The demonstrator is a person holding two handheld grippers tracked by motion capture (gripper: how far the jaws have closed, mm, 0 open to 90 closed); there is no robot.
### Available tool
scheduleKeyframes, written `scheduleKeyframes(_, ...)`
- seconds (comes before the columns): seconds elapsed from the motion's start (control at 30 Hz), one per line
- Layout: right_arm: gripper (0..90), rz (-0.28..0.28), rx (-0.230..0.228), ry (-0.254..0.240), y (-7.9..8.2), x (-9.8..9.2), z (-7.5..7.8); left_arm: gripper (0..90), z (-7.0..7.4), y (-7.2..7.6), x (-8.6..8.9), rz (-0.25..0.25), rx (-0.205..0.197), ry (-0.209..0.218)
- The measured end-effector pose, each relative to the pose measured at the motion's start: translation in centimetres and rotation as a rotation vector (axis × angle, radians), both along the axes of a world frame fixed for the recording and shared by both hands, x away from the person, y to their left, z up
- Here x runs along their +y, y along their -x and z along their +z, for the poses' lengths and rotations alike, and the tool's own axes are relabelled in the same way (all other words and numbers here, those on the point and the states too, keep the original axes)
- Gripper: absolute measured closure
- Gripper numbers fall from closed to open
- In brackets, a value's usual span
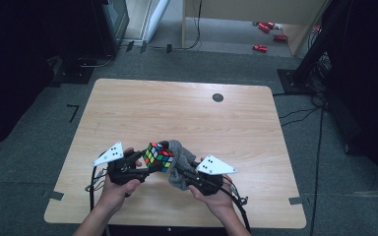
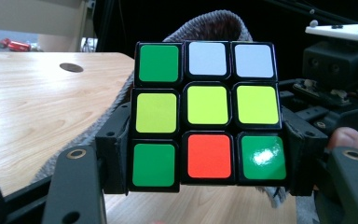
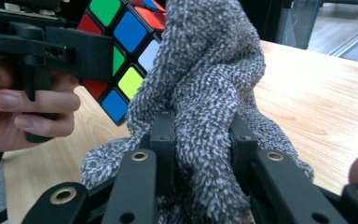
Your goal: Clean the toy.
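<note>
The left gripper clamps a multicoloured plastic puzzle cube; just beside it, the right gripper pinches a grey fuzzy cloth against the cube.

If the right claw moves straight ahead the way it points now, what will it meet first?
Most likely the puzzle cube. The right claw is shut on the grey cloth, which rises ahead of it against the cube held in the left claw; whether they touch is unclear.

Scrambled cube against bunched grey cloth, both aloft
</note>
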State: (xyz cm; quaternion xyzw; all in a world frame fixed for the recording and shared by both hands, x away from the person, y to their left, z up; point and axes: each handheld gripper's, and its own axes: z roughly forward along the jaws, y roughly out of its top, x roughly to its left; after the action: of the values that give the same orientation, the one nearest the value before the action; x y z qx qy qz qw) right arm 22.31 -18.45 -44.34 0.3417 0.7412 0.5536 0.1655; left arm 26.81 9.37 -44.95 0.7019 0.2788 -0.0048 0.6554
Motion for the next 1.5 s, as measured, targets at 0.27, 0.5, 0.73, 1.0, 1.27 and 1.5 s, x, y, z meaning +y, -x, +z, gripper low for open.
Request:
scheduleKeyframes(0.27,70.6,0.108,0.051,0.021,1.0,3.3,-2.0,34.3,0.1,-0.3,1.0,0.052,0.001,0.057)
scheduleKeyframes(0.5,71.0,0.162,0.115,-0.080,1.4,5.2,-2.7,34.3,-0.4,0.1,0.1,0.100,-0.021,0.046)
scheduleKeyframes(0.73,71.1,0.114,0.134,-0.180,1.3,5.0,-3.0,34.3,-0.4,0.0,0.6,0.135,-0.028,0.054)
scheduleKeyframes(1.0,70.8,0.130,0.153,-0.232,1.3,4.8,-3.0,34.3,-0.5,0.5,-0.6,0.121,-0.031,0.012)
scheduleKeyframes(1.27,71.4,0.055,0.166,-0.225,0.4,3.2,-2.9,34.3,-0.1,0.1,0.7,0.164,-0.024,0.059)
scheduleKeyframes(1.5,71.6,0.079,0.196,-0.249,0.7,3.9,-3.4,34.3,-0.6,0.3,-0.2,0.130,-0.023,0.032)
